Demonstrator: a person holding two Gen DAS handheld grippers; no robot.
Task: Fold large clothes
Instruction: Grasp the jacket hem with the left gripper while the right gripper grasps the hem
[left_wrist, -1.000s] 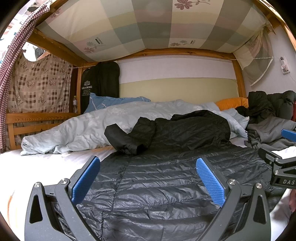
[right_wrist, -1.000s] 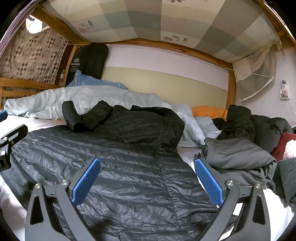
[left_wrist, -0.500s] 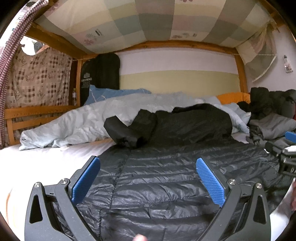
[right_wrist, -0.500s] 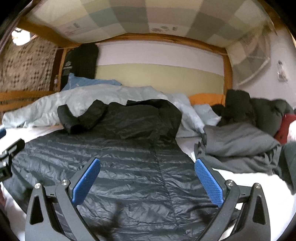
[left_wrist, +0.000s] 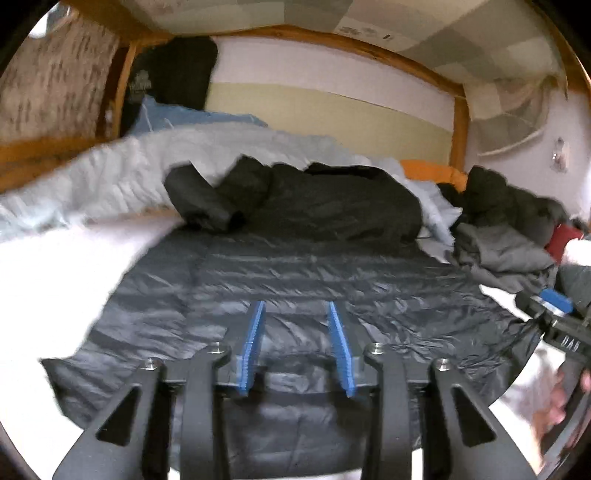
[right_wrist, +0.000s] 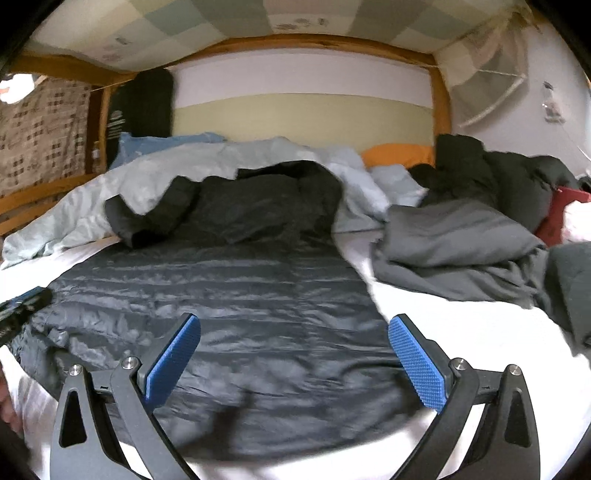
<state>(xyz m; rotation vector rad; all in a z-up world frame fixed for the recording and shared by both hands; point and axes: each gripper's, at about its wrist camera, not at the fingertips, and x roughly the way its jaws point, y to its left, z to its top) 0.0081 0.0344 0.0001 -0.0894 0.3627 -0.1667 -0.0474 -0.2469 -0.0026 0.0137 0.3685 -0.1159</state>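
Left tongs (left_wrist: 295, 341): low centre of the left view, blue pads drawn to a narrow gap with a strip of coat showing between them; whether they pinch the fabric cannot be told.
Right tongs (right_wrist: 293, 354): low centre of the right view, pads spread wide over the coat's near hem, nothing between them but the fabric below.
Coat (right_wrist: 221, 306): dark quilted, spread flat on the sheet, filling the middle of both views; hem toward the cameras, hood and a folded sleeve (left_wrist: 205, 205) bunched at the far end against the duvet.
Sheet (right_wrist: 461, 328): white, bare at lower right of the right view.
Duvet (left_wrist: 122, 173): pale blue, heaped across the back, left of centre.
Grey clothes (right_wrist: 454, 251): crumpled pile at right, just beside the coat.
Orange pillow (right_wrist: 399, 155): upper right, by the headboard.
Focus: both views are motion-blurred.
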